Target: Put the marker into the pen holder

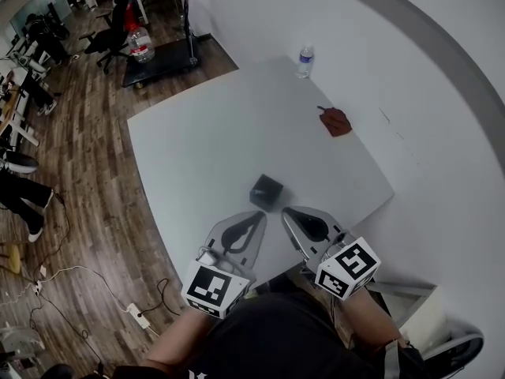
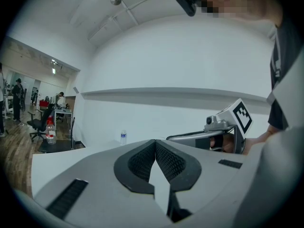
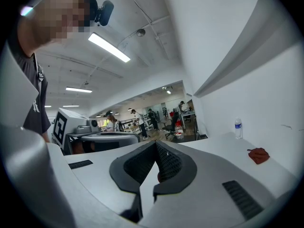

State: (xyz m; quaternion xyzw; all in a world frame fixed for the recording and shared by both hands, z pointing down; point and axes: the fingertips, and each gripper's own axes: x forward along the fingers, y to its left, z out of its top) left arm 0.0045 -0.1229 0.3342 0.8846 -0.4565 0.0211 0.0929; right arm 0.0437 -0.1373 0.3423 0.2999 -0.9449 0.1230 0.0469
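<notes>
A black cube-shaped pen holder stands on the white table, just beyond both gripper tips. Farther back right, a thin dark marker lies against a red cloth, which also shows in the right gripper view. My left gripper hovers near the table's front edge, jaws shut with nothing between them. Beside it, my right gripper is likewise shut and empty. Neither touches the holder. Neither gripper view shows the holder.
A clear water bottle stands at the table's far corner by the white wall. Wooden floor lies to the left, with an office chair, a low black cart and cables. The table's right edge runs close to the wall.
</notes>
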